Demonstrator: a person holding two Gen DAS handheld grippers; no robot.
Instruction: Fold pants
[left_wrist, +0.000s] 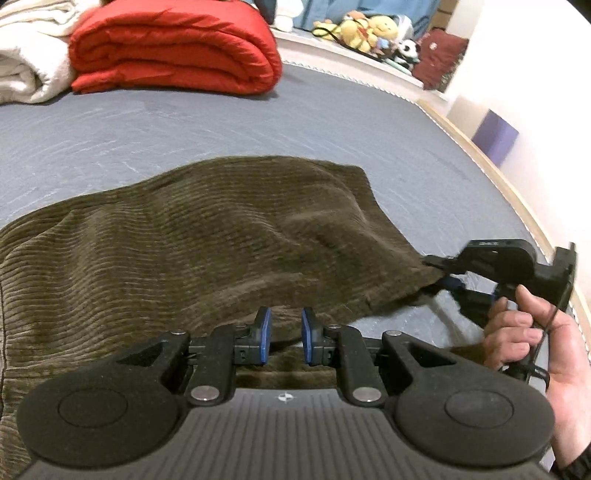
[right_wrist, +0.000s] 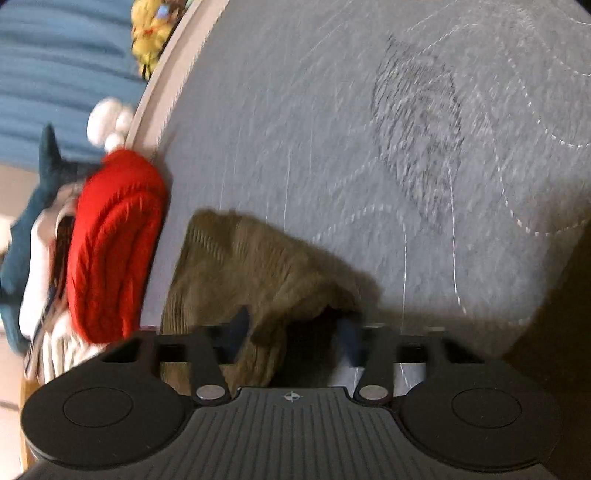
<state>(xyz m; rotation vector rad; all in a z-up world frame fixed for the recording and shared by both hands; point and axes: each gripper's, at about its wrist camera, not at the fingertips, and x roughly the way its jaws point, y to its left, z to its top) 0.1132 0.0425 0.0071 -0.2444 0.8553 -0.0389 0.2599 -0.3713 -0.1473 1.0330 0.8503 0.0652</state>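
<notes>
Pants (left_wrist: 207, 236) spread on bed (left_wrist: 147, 125), long axis left-right | left view: left gripper (left_wrist: 286, 334) apart over near hem; right gripper (left_wrist: 439, 273) at right corner (nearer) | right view: blurred, grip unclear.

One pair of brown corduroy pants (left_wrist: 192, 236) lies on one bed (left_wrist: 184, 129) with a grey quilted cover. Two tongs show: the left tongs (left_wrist: 286, 334) and the right tongs (left_wrist: 443, 275), the latter held in one visible hand (left_wrist: 532, 332). One folded red quilt (left_wrist: 173, 51), one pale blanket (left_wrist: 26, 66), and several plush toys (left_wrist: 369, 29), too blurred to count exactly.
</notes>
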